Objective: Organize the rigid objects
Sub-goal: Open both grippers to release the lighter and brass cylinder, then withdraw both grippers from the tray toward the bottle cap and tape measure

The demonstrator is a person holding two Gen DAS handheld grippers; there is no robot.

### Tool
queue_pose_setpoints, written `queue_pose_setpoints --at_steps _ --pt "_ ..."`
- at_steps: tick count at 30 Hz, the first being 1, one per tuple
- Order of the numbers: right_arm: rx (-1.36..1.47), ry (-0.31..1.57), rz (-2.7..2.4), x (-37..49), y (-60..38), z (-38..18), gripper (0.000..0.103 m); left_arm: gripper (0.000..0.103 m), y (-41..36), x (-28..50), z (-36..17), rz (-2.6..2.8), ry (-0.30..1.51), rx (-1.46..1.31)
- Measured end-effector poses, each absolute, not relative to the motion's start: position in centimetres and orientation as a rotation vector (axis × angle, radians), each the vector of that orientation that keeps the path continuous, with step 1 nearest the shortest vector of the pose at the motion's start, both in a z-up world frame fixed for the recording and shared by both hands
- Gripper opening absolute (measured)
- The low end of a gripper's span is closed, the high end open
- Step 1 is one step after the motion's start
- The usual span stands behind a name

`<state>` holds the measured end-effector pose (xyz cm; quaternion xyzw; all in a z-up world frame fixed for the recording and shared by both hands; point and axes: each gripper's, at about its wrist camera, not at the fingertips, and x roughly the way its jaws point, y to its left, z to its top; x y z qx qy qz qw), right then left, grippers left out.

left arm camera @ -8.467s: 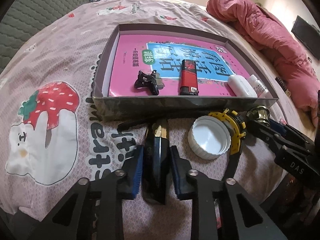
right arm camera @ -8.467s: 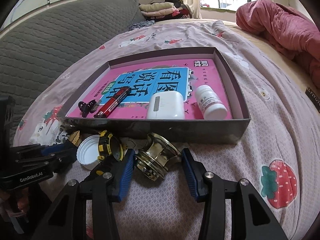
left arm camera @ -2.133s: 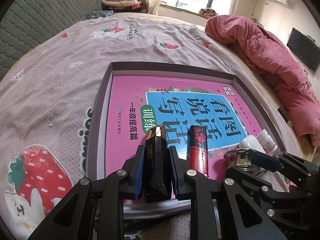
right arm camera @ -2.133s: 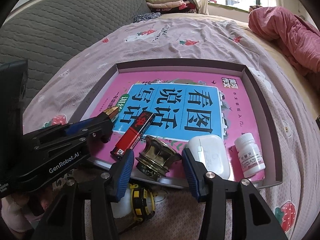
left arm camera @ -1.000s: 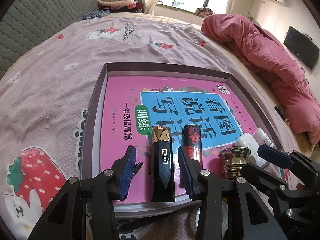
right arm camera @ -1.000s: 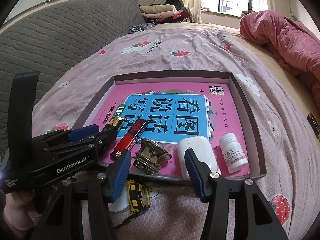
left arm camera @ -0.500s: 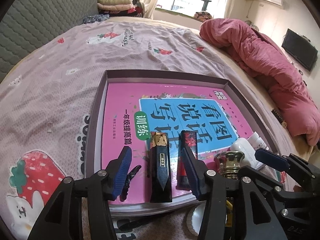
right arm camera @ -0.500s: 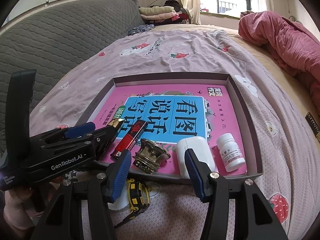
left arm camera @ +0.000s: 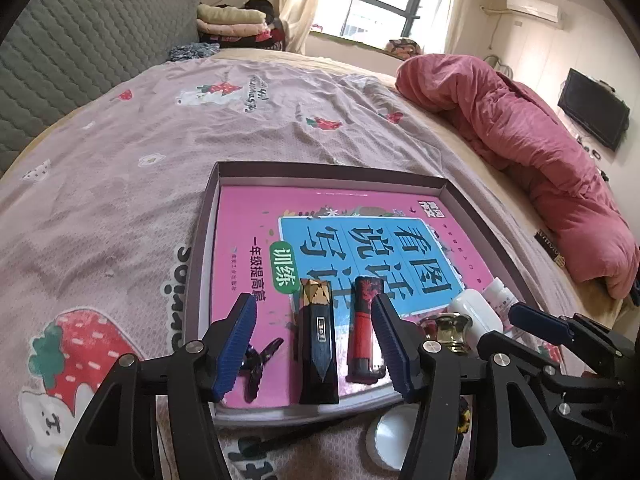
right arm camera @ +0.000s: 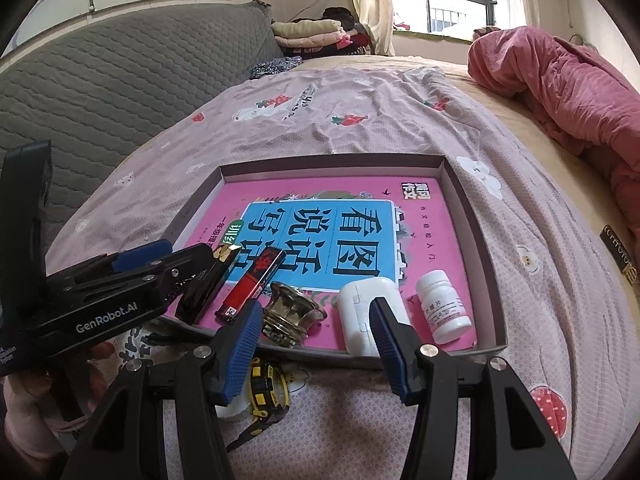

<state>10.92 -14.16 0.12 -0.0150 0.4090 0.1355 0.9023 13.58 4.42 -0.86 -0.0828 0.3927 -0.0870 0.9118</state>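
Observation:
A shallow grey box (left arm camera: 328,170) on the bed holds a pink book (left arm camera: 248,216). On the book lie a black hair clip (left arm camera: 260,360), a black case with a gold tip (left arm camera: 318,354), a red lighter (left arm camera: 364,332), a brass knob (right arm camera: 290,316), a white earbud case (right arm camera: 360,312) and a white pill bottle (right arm camera: 444,308). My left gripper (left arm camera: 314,308) hovers over the black case, jaws opening, pads clear of it. My right gripper (right arm camera: 316,306) stands open just in front of the knob, not touching it.
A white lid (right arm camera: 234,404) and a yellow tape measure (right arm camera: 268,384) lie on the bedsheet in front of the box. A pink duvet (left arm camera: 520,128) is bunched at the right. A grey quilted headboard (right arm camera: 100,80) runs along the left.
The black case and the brass knob went from the sheet into the box. In the last second the left jaws spread off the case, and both grippers drew back slightly.

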Motion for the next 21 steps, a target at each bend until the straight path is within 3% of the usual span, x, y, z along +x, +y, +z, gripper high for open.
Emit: queue_pose_setpoints --at_steps 21 --pt "-0.047 0.817 0.315 7.1 -14.5 2.5 0.055 0.061 5.5 8.6 1.0 -0.169 0.777 -0.159"
